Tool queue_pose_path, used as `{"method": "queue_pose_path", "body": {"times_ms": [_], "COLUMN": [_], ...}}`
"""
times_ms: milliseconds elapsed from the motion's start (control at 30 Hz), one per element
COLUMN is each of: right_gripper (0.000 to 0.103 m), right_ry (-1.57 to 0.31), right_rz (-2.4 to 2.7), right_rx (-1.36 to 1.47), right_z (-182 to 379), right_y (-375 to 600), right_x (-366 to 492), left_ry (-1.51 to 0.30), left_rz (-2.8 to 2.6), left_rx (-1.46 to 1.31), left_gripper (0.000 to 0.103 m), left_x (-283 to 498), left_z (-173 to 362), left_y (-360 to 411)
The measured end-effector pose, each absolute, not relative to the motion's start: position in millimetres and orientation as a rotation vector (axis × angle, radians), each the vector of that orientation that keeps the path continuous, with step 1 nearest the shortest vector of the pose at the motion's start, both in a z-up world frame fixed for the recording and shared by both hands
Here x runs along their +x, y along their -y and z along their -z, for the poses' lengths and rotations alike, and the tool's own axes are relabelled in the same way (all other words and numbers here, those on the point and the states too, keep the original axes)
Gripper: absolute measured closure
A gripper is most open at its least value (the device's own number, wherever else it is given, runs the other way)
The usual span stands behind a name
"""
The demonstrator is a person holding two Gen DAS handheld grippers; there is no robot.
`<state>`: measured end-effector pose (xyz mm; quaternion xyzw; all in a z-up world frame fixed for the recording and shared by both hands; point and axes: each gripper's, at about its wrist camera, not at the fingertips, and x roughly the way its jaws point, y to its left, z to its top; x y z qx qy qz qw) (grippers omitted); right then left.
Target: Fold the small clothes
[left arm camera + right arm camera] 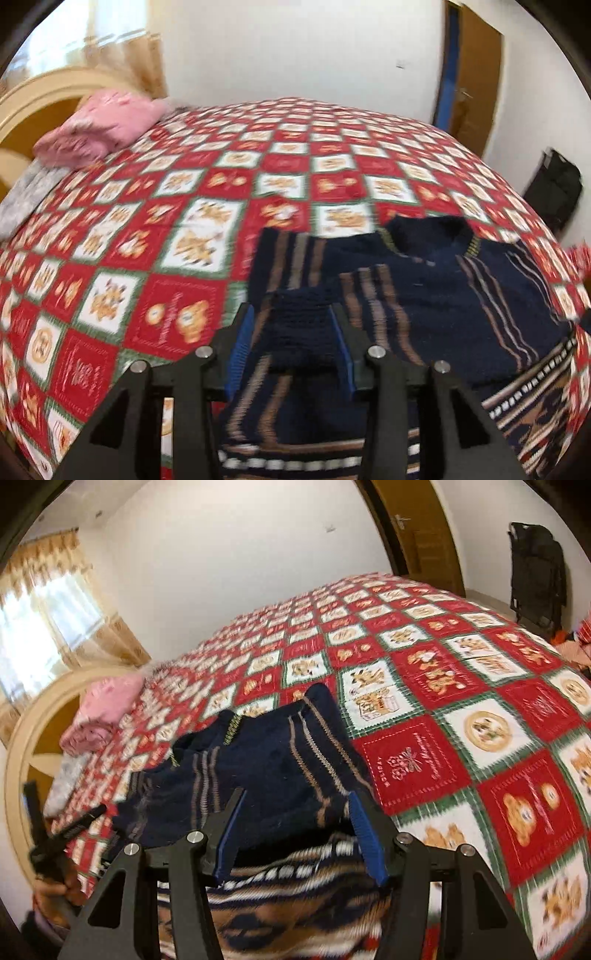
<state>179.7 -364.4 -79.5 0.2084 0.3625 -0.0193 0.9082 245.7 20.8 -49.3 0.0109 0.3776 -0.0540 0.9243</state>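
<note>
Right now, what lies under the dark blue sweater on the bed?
The dark blue sweater rests directly on the red and white checked bedspread, which shows all around it. Anything between the two is covered and cannot be seen.

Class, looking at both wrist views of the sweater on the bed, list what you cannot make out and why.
- Sweater hem, left wrist view: hidden behind the left tongs and cut off by the bottom edge.
- Quilt lettering, left wrist view: blurred.
- Whether the right tongs pinch the sweater, right wrist view: fabric fills the gap and hides the pads.
- Pink clothes, right wrist view: too small to identify.
</note>
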Motion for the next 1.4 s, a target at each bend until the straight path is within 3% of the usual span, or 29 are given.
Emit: {"method": "queue_pose_path", "body": {"times_ms": [233,433,500,567,800,1200,1300,1400], "right_gripper": [0.046,0.046,0.046,0.046,0.046,0.045,0.032,0.032], "right_ry": [-0.952,-0.764,-0.691,-0.625,-0.431,-0.24,-0.169,-0.171], "right_rz": [0.106,0.077,0.074,0.067,0.133,-0.37,-0.351,-0.332], "right_rx": [0.368,0.536,0.54,0.544,0.541,1.14,1.082,0.975], "right_z": [129.8,89.1,69.1,49.2,4.5,-22.6,-50.0,-78.3], "right_y": [382.9,409.8,410.5,410.1,399.0,380.2,374.8,371.3], "right_x": [186.1,135.9,111.8,82.3,-8.3,-55.4,-80.3,-100.4], "left_ry": [-0.884,-0.867,-0.836,-0.809,-0.771,-0.707,-0.689,-0.675], "left_rz": [0.113,0.128,0.154,0.159,0.178,0.246,0.263,0.263], "left_rx": [0.113,0.119,0.101,0.085,0.016,-0.097,-0.126,-0.123], "left_gripper": [0.059,0.055,0.04,0.033,0.033,0.033,0.033,0.033], "left_x": [261.1,252.1,237.9,221.2,151.1,80.2,66.8,53.0], "left_z": [93.2,78.8,66.1,56.9,40.9,14.1,4.5,-2.0], "left_y": [16.5,12.5,5.1,-4.3,-36.4,-51.7,-59.9,-70.6]}}
